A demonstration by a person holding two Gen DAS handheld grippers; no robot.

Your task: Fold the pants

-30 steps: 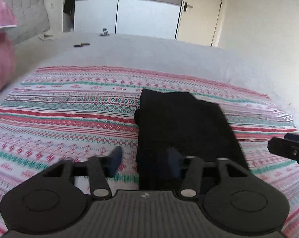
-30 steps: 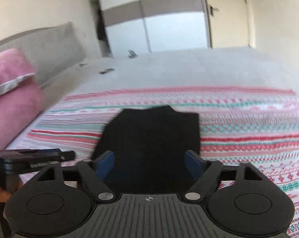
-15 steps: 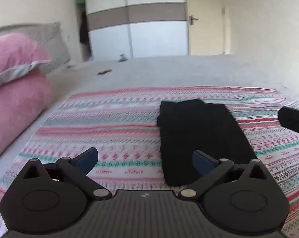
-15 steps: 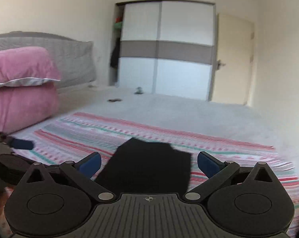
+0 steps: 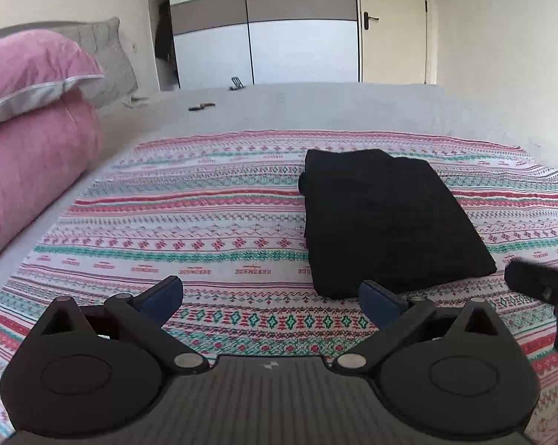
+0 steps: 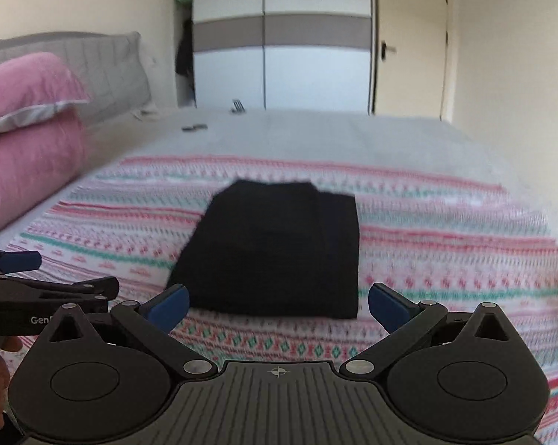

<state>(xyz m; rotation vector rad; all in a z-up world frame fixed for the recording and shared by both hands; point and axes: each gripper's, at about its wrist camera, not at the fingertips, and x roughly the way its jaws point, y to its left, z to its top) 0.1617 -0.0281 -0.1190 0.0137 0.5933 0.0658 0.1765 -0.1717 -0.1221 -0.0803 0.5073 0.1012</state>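
Note:
The black pants (image 5: 386, 218) lie folded into a compact rectangle on the striped patterned bedspread (image 5: 205, 230). My left gripper (image 5: 271, 298) is open, its blue pads wide apart over bare bedspread, with the pants just beyond its right fingertip. In the right wrist view the same folded pants (image 6: 275, 248) sit straight ahead, and my right gripper (image 6: 277, 306) stands open just short of their near edge, holding nothing. The right gripper's tip (image 5: 538, 285) shows at the left view's right edge; the left gripper (image 6: 30, 289) shows at the right view's left edge.
Pink pillows (image 5: 30, 118) are stacked at the bed's left side against a grey headboard (image 6: 105, 70). Small dark objects (image 5: 201, 105) lie on the grey sheet beyond the bedspread. A wardrobe (image 5: 279, 26) and a door (image 5: 394, 22) stand behind the bed.
Both grippers opened wide and drew back from the pants, which now lie free on the bedspread. The left gripper was over the pants' near edge a second ago.

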